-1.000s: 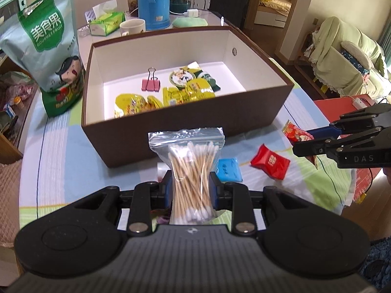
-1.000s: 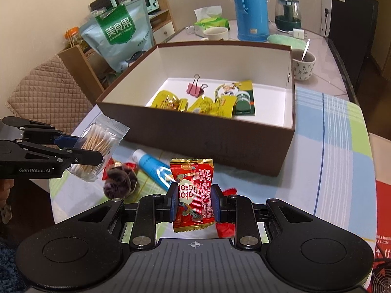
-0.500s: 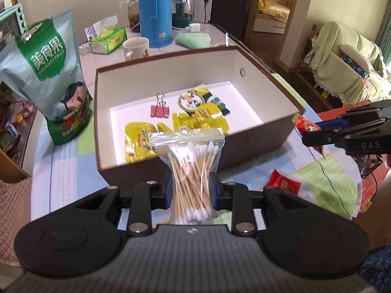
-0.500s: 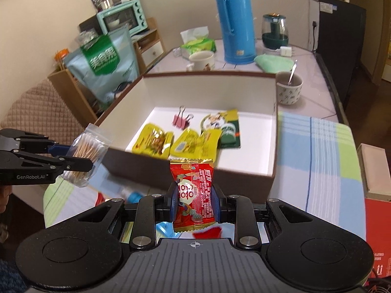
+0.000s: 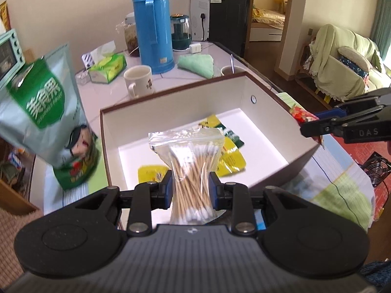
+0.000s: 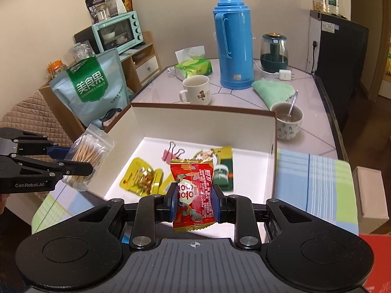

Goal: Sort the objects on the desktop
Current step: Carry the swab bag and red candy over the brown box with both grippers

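The left hand-held gripper (image 5: 190, 189) and the right hand-held gripper (image 6: 194, 201) both tilt downward, jaws clamped narrowly on something, side by side and apart.

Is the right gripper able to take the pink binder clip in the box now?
Probably not: the right gripper is shut on the red snack packet. The pink binder clip lies uncovered.

Bagged cotton swabs (image 5: 189, 171) and red candy packet (image 6: 194, 190) upright above brown box (image 5: 246, 80).

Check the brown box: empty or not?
Not empty. The box holds yellow packets, a pink clip and a green packet.
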A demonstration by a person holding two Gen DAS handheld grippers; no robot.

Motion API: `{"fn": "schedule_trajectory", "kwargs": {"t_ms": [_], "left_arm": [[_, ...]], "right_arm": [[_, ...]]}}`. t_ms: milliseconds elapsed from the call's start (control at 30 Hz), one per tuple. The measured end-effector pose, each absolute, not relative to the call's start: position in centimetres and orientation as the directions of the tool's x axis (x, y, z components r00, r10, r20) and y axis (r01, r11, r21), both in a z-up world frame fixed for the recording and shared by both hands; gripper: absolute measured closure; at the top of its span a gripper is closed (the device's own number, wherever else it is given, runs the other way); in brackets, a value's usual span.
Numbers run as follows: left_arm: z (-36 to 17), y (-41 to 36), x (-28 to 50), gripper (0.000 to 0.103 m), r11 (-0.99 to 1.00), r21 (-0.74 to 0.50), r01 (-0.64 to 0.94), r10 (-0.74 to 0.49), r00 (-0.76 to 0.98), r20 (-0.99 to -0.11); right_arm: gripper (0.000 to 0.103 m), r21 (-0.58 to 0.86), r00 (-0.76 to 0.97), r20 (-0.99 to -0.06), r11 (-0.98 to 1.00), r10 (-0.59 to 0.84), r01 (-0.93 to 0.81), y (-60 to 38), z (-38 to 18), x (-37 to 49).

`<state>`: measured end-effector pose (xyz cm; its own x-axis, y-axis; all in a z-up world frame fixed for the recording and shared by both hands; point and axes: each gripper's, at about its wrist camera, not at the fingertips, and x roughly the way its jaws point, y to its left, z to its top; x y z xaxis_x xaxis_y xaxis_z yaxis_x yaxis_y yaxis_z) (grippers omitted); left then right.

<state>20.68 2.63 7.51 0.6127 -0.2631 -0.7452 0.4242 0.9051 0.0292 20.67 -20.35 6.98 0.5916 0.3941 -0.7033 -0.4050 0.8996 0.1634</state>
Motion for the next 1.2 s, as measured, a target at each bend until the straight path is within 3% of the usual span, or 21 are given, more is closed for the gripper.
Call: {"fn": "schedule_trajectory", "kwargs": {"t_ms": [300, 633, 1200], "left_arm": [[6.5, 1.9, 24.8, 0.078, 0.874, 0.052, 0.483, -0.273, 0.578, -0.769], [1.9, 0.4, 28.6, 0.078, 0.796, -0.004, 0.605, -0.296, 0.383, -0.875], [-2.8, -2.2, 31.2, 0.078, 0.672, 0.035, 0.739, -0.201, 0.228, -0.953]], "right_arm": [[0.076, 0.157, 0.547, -0.74, 0.891, 0.392, -0.426, -18.8, 5.4, 25.0], [0.076, 0.144, 0.431, -0.846, 0.913, 0.314, -0.382, -18.7, 0.5, 28.6], [0.076, 0.043, 0.305, -0.928, 0.875, 0.214, -0.482, -17.7, -2.9, 30.3]]}}
